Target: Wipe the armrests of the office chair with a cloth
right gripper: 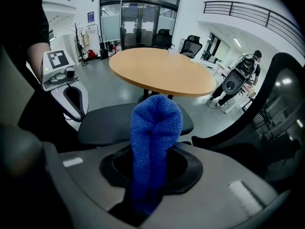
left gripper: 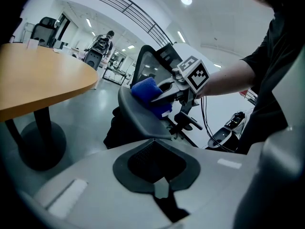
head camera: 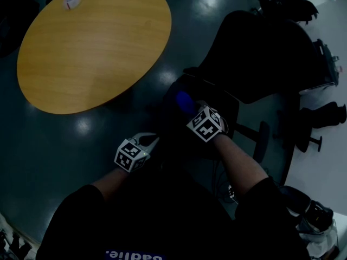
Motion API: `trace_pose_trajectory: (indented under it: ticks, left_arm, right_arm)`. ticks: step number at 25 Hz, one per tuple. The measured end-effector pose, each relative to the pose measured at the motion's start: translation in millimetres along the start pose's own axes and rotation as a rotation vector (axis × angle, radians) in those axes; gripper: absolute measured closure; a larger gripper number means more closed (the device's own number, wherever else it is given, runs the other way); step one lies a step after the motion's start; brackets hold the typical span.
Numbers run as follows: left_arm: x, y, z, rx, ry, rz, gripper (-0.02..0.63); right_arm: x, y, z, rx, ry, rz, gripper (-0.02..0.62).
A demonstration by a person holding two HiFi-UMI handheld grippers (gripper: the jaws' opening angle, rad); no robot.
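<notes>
Right gripper view has the right tool (right gripper: 150,185) clamped tight on a folded blue knitted cloth (right gripper: 156,123), whose fold stands up past the jaws over a grey armrest pad (right gripper: 114,120). Left gripper view shows the left tool (left gripper: 161,193) closed on nothing, aimed at that same pad, where the cloth rests on the far edge. Head view puts the black office chair (head camera: 255,53) at two o'clock and the round wooden tabletop (head camera: 92,42) at ten o'clock. I judge this first armrest is being wiped. The other armrest (head camera: 262,138), at four o'clock from the cloth, looks yet to be done.
</notes>
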State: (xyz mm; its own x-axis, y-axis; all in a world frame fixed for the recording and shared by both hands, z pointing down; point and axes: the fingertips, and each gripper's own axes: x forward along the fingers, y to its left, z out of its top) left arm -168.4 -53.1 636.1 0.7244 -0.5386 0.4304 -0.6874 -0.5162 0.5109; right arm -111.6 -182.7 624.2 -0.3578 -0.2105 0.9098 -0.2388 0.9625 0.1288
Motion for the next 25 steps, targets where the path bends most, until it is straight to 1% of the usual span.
trace_pose_trajectory:
  ticks: [10, 19, 25]
  left_arm:
    - [5, 0, -1, 0.012, 0.011, -0.006, 0.589]
    - [8, -1, -3, 0.017, 0.019, -0.015, 0.589]
    - [9, 0, -3, 0.032, 0.03, -0.023, 0.589]
  right_arm:
    - [-5, 29, -6, -0.018, -0.011, 0.032, 0.485]
    - [-13, 71, -10, -0.037, -0.028, 0.091, 0.485]
    - [-19, 98, -12, -0.011, -0.048, 0.128, 0.485]
